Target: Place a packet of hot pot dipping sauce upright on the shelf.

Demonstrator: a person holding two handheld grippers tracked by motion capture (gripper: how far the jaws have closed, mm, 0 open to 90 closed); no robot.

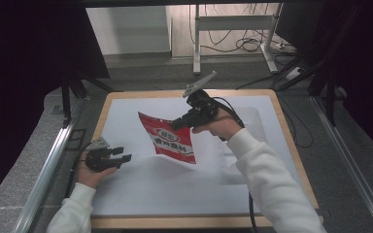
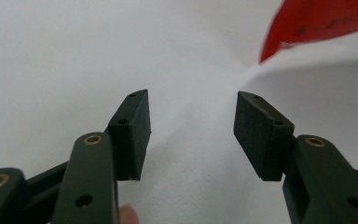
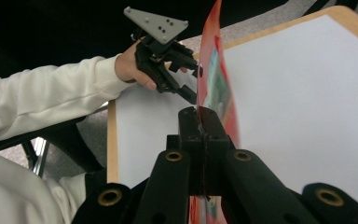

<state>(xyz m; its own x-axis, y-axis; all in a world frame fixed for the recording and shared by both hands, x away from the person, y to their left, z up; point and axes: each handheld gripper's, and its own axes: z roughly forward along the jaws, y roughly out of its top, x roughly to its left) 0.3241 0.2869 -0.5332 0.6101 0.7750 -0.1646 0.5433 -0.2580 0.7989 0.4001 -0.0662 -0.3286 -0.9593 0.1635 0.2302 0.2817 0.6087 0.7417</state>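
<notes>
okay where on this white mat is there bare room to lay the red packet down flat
The white mat is mostly bare. The widest free patch is the near strip between the two forearms, up to the front wooden edge. The far left corner, beyond the left gripper, is bare too. It is crowded only mid-mat, where the right gripper holds the red packet up.

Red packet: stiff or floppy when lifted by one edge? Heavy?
Probably light: the right gripper holds the red packet up by one edge pinch. Seemingly thin and semi-flexible: edge-on it looks like a flat film. Glossy, so possibly slippery.
</notes>
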